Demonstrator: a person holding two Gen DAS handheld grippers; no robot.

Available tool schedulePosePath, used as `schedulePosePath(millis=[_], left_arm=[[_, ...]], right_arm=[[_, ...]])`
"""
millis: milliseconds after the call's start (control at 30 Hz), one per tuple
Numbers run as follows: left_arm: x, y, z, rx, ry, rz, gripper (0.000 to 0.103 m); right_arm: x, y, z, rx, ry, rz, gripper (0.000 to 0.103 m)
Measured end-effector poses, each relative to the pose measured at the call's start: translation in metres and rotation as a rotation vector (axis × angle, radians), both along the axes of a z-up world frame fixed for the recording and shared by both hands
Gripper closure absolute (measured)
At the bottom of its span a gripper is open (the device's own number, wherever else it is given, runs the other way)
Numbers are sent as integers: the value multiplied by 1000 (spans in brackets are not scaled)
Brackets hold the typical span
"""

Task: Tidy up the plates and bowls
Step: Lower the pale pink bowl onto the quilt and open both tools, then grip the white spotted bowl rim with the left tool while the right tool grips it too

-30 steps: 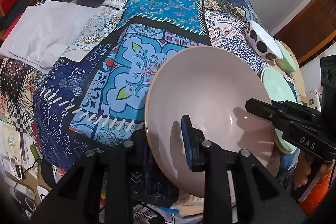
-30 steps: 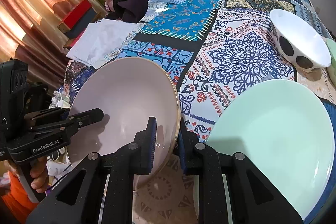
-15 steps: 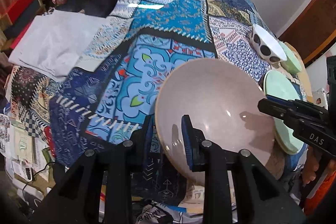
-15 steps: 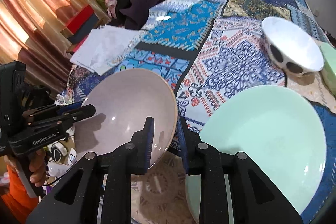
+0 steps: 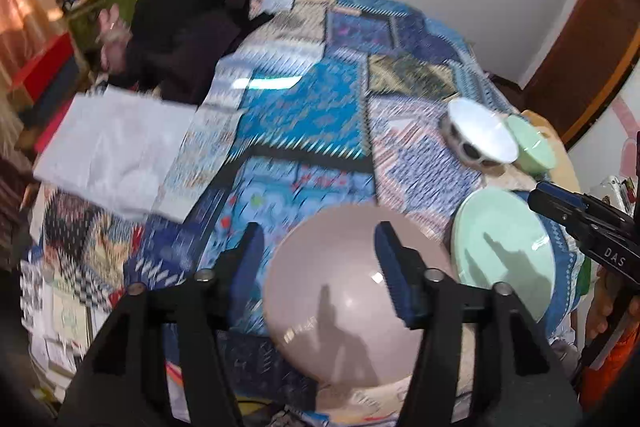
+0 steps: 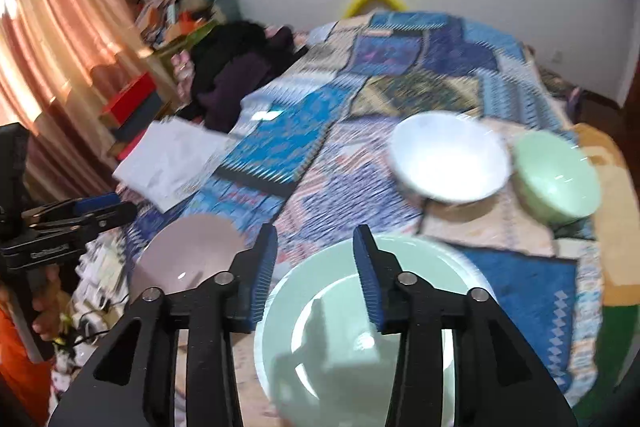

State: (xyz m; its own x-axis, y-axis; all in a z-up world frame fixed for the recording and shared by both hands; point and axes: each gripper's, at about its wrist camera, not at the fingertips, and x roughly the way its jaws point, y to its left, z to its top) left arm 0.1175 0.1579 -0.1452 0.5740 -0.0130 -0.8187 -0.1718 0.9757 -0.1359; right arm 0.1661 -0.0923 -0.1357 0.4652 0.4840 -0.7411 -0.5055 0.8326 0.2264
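Left gripper (image 5: 318, 269): fingers spread, jaws just opened, pinching nothing; the pale pink glossy round bowl (image 5: 344, 307) shows beyond and between the fingers, free of both pads.
Right gripper (image 6: 316, 275): fingers apart, jaws just opened, nothing held; the mint-green glossy round plate (image 6: 360, 343) lies below and between the fingers, untouched.
Pink bowl: rests on the patchwork quilt-covered bed (image 5: 304, 131), beside the green plate; from the right wrist view it lies left of the fingers.
Far dishes: a white bowl with dark oval spots on its outside (image 6: 448, 159) and a mint-green bowl (image 6: 556, 179), close side by side, beyond the right fingers.
Count: three bowls, one plate.
Other: a white folded cloth (image 5: 108, 147) lies far left of the left fingers; edges are motion-blurred.
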Motion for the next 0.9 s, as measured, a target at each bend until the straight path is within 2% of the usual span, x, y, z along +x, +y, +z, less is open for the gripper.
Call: schedulePosePath(millis=[33,133,333,633,900], left_arm=[[4,-4,4,5,-8,-8,36],[21,-23,13,11,-26,-42,32],[59,-55,17,-11,-21,-101,23],[132,-93,6,-12,19,-135,22],[188,-114,-20,-7,76,-147,22]], right_arm=[[3,-6,3,-3,-14,-15,61],[12,-23,8,-10,-44,-53,55],[33,-55,10,-16,-72,-120,53],[69,-90,-7,-7,-44,-201,48],[100,-94,-38,-5,23,-204,48]])
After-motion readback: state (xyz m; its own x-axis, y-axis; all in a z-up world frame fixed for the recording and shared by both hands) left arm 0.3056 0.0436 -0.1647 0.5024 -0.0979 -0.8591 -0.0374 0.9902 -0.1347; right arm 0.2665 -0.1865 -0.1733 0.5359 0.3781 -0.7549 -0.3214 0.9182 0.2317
